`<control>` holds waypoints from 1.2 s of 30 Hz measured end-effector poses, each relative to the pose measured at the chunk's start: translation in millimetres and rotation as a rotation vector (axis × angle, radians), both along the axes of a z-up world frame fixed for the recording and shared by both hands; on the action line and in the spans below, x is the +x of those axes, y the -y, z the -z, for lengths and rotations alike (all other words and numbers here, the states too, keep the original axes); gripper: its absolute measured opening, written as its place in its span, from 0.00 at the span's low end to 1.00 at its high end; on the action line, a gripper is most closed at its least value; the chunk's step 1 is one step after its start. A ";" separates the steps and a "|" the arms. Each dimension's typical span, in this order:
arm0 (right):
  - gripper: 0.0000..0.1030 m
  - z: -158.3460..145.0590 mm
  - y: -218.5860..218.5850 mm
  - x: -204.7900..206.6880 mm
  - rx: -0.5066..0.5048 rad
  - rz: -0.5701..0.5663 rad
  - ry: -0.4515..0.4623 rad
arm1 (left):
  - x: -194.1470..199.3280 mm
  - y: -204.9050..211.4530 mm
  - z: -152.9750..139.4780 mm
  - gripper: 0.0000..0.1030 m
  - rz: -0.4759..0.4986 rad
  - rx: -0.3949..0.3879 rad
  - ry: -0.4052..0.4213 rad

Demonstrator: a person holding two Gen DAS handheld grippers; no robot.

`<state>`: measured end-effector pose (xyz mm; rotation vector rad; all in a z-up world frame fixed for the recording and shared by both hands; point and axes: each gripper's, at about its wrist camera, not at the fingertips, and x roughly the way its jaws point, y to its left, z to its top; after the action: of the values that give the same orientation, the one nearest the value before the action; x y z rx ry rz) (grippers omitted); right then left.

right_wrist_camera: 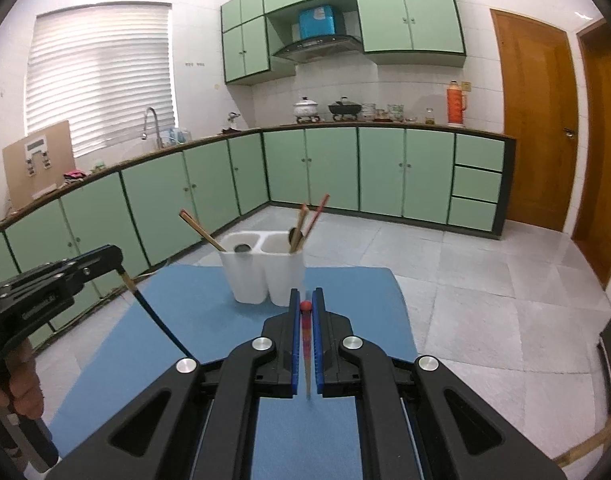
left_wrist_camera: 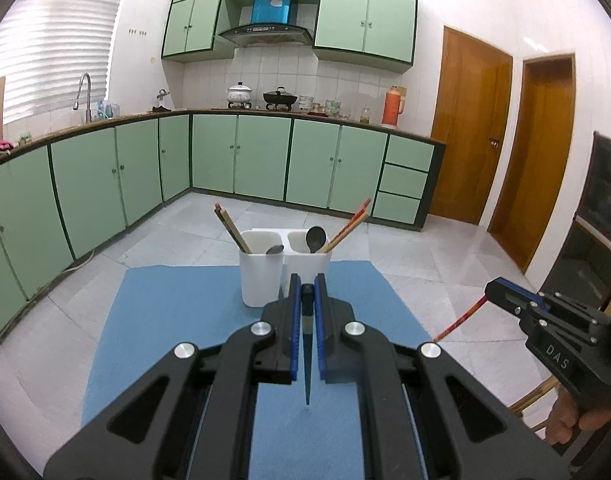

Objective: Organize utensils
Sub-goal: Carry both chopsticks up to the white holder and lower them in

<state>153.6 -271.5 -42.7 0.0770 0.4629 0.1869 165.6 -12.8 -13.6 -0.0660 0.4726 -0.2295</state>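
Above the blue-matted surface (left_wrist_camera: 177, 320), the left gripper (left_wrist_camera: 307, 292) fingers pinch a dark blue chopstick (left_wrist_camera: 307, 364) and the right gripper (right_wrist_camera: 305, 306) fingers a red one (right_wrist_camera: 306, 344), both carried toward the far white plastic two-cup utensil holder (left_wrist_camera: 261, 280), so next each needs tipping into a cup.

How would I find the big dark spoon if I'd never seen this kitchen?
Look at the blue mat on the floor in front of the green cabinets; a white two-cup utensil holder stands at its far edge. In the left camera's view, the dark spoon stands bowl-up in the right cup beside red-tipped chopsticks, taller than the small spoon in the left cup.
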 end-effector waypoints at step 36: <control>0.05 -110.7 -36.2 124.2 0.093 -0.010 0.244 | 88.4 -12.9 -106.1 0.05 -0.136 -0.093 0.307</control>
<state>277.9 -235.3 68.0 0.1409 0.2117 0.2242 254.0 0.1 92.5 -0.1509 0.1504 -0.1248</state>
